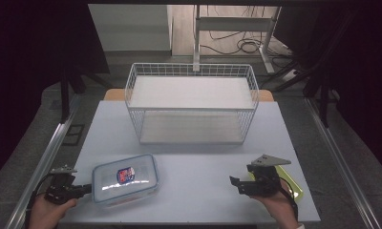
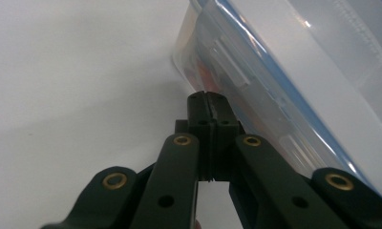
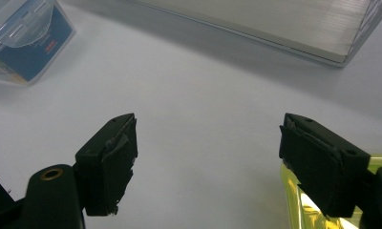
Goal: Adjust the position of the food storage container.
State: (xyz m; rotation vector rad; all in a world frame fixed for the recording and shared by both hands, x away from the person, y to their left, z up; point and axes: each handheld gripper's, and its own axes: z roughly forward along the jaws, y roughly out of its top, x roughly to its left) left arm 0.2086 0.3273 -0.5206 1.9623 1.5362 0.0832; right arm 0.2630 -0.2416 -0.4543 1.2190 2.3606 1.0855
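A clear plastic food box (image 1: 126,177) with a blue-rimmed lid and a printed label lies at the front left of the white table (image 1: 198,191). My left gripper (image 1: 88,189) points at the box's left side from the table's left edge. Its jaws are shut on nothing, and their tips (image 2: 208,98) sit right at the box's side wall (image 2: 275,71); I cannot tell whether they touch it. My right gripper (image 1: 240,179) is at the front right, aimed left, and stands open (image 3: 208,138) over bare table. The box (image 3: 22,43) is far off at its upper left.
A white wire basket (image 1: 132,90) with two flat shelves stands at the middle back of the table; its lower shelf (image 3: 275,28) is ahead of the right gripper. A flat yellow-green thing (image 1: 296,191) lies under the right hand, by the right jaw (image 3: 313,210).
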